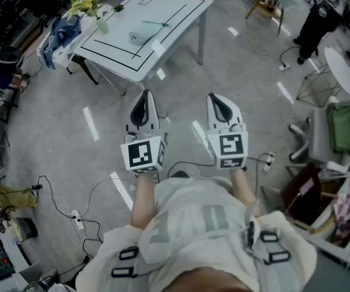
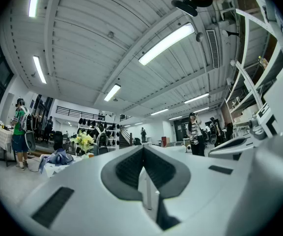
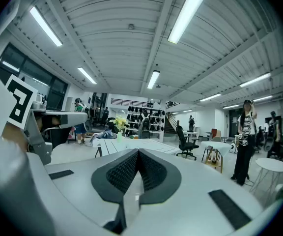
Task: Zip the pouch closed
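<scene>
Ribbed dark pads (image 2: 129, 168) meet on the white left gripper (image 1: 143, 99) and right gripper (image 1: 219, 102), both closed, empty; a pale pouch (image 1: 140, 38) lies on the black-lined table (image 1: 175, 8).

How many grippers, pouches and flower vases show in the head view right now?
White two-jaw grippers: 2, the left gripper and the right gripper, both shut and empty
Pale fabric pouch: 1, lying on the white table with black lines
Clear vase of yellow flowers: 1, near the table's corner
Total: 4
</scene>
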### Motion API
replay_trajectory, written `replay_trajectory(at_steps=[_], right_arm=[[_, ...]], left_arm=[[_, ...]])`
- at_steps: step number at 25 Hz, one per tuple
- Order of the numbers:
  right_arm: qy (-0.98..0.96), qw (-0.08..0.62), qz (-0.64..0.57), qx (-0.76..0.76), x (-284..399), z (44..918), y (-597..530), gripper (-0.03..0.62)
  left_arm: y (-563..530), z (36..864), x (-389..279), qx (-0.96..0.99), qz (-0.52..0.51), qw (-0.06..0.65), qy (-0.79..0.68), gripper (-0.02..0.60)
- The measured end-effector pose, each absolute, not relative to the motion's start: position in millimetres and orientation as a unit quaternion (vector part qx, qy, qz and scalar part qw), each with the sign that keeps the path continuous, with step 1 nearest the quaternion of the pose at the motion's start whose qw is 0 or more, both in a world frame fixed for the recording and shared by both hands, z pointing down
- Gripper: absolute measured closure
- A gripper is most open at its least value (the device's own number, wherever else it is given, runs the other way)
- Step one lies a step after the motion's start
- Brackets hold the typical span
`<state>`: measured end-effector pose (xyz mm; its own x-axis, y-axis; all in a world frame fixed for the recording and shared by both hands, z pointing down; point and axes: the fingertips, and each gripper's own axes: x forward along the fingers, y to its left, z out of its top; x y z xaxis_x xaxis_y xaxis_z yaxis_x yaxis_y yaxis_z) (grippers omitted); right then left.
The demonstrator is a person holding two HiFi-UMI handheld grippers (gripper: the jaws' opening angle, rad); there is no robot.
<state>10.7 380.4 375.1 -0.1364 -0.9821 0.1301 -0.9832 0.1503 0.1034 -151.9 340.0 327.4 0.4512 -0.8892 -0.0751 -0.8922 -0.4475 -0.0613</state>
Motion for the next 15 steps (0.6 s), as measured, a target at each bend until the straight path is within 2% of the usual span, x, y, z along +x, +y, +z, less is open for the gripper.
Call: replay_trajectory(at_steps=[15], right_arm=[[-0.761,0.055,0.027,0.646,14.8,367.2,375.5,0.588]], left_arm=[[332.0,315.2,-147.4,-0.858,0.044,0.034,0.511,0.574]])
